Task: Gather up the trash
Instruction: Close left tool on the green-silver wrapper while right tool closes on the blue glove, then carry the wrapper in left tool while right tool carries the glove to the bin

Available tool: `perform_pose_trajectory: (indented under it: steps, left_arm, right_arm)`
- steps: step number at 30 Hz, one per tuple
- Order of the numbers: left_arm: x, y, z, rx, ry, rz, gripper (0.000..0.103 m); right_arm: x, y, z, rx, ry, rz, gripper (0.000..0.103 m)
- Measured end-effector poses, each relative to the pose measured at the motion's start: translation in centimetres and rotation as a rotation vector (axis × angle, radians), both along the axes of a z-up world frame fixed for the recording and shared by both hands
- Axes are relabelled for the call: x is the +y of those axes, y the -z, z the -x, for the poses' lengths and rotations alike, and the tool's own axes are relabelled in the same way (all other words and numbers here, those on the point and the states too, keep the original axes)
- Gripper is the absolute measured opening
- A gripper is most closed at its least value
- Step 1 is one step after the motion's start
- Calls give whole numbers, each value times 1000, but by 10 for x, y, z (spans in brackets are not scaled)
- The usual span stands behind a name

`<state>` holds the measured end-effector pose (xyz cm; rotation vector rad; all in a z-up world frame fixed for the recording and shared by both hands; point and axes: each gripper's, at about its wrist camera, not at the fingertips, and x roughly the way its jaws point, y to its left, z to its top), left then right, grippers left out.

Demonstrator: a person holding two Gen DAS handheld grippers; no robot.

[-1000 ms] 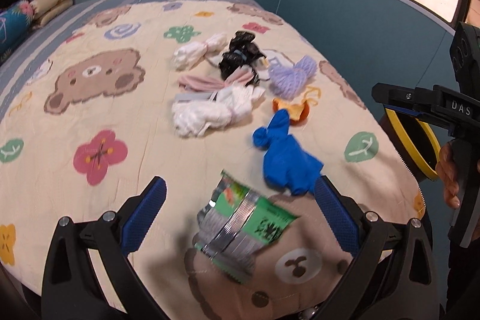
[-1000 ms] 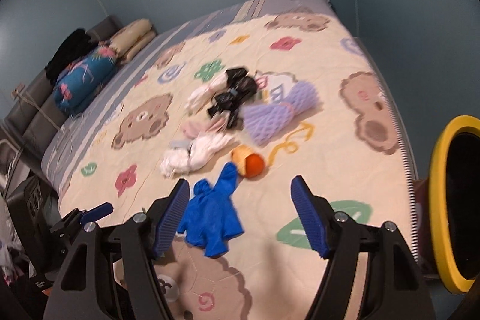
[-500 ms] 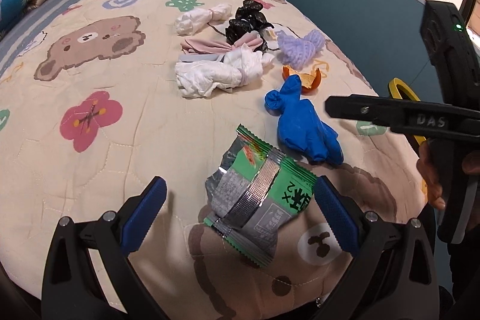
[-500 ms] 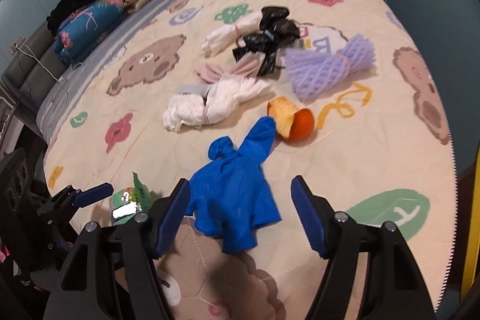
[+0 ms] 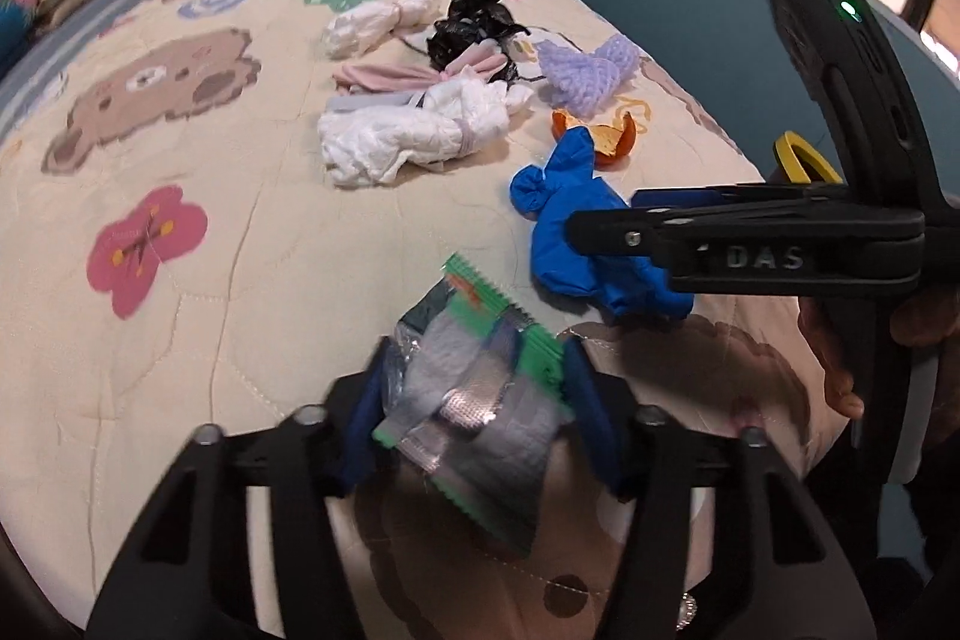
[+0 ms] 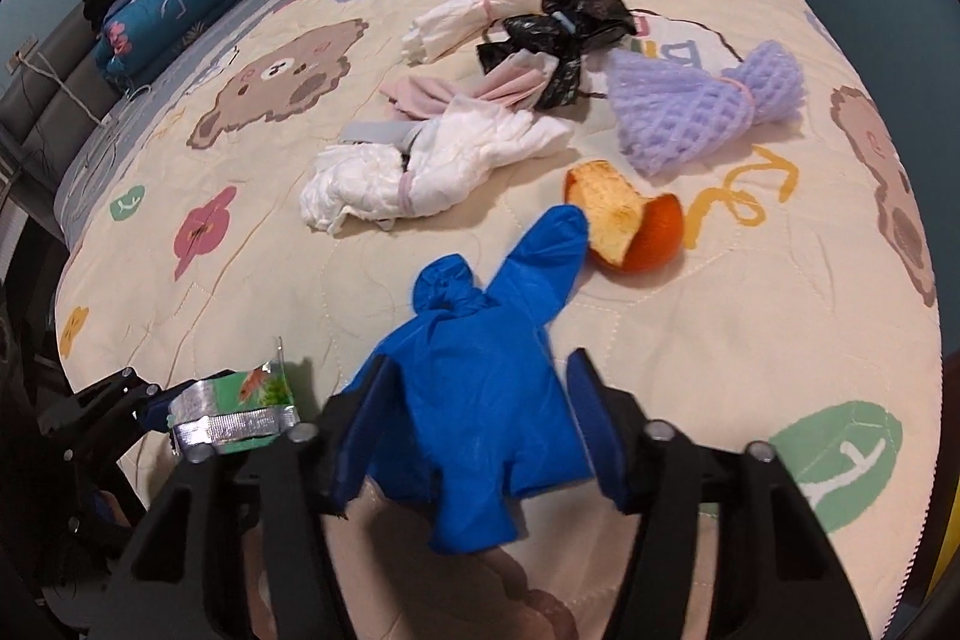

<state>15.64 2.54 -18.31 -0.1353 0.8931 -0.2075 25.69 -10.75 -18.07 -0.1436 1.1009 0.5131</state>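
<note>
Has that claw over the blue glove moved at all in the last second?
Yes. The right gripper came down toward the bed, closer to the blue glove, judged against the orange peel. Its jaws have just been closing around the glove.

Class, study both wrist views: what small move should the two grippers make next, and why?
Probably lift both straight up off the quilt. The left gripper has just been closing its jaws on the green snack wrapper, and the right gripper on the blue glove; both items sit pinched between pads.
</note>
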Motion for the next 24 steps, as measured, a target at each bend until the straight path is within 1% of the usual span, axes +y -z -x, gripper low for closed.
perform_pose_trajectory:
  steps: [1,3,4,5,8,15,24]
  left_arm:
    - [-1,0,1,-7,1,-14,37]
    - [-4,-1,2,-10,10,-28,32]
    - [-3,-2,2,-10,12,-30,29]
    - [-4,-3,3,-13,8,-39,25]
    - [-2,-7,5,-15,7,-38,24]
    - [1,-17,11,-24,12,-18,22]
    - [6,-35,14,-47,1,-12,22]
  right_arm:
    - [3,1,1,-3,-10,5,44]
    - [7,1,3,-18,-28,20,33]
    - [10,1,4,-28,-37,29,30]
    - [11,1,5,-33,-42,32,25]
    - [12,0,5,-41,-50,29,20]
    - [2,-11,4,-64,-34,-13,16]
    - [-23,-42,11,-102,-14,-79,16]
